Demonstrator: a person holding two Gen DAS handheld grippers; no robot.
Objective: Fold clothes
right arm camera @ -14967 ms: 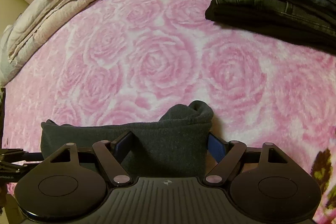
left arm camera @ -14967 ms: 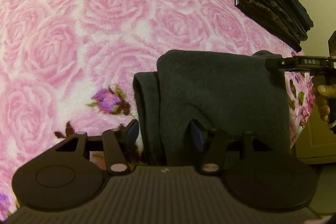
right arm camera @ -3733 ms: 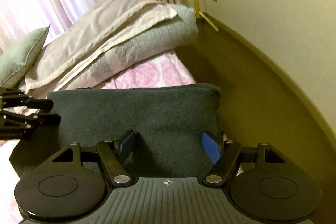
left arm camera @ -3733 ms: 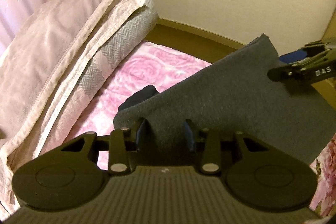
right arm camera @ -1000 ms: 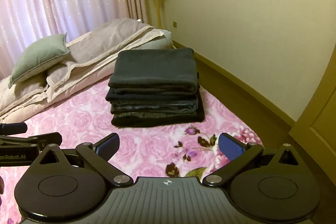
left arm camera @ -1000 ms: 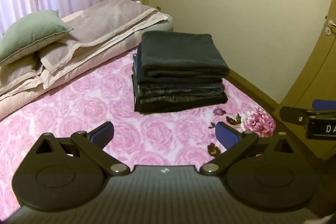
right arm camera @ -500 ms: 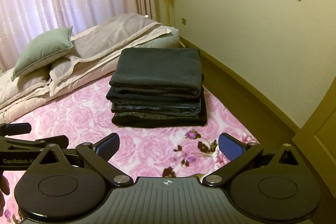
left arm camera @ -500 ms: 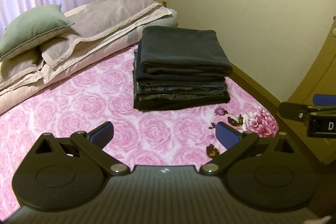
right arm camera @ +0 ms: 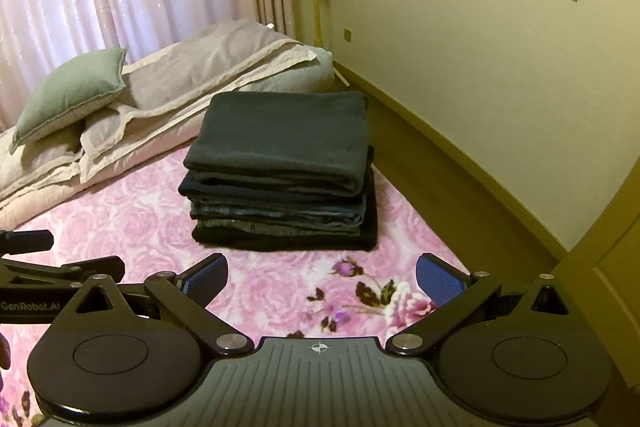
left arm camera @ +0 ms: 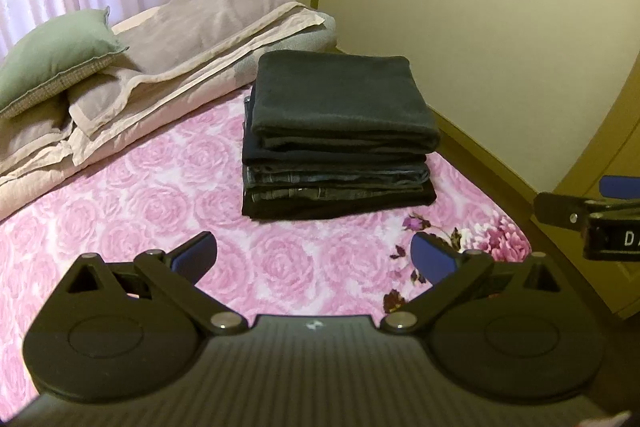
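Clearly both my claws are empty: the left claw (left arm camera: pixel 314 259) and right claw (right arm camera: pixel 322 277) hang with fingers spread wide above the pink bedspread (left arm camera: pixel 132 195), well back from the pile of folded clothes (left arm camera: pixel 336 143). That pile sits squared near the bed's far corner, grey piece on top, I'd judge to keep the middle free. Bare bedspread lies between us; the bed's edge and floor (right arm camera: pixel 440 179) run close on the right.
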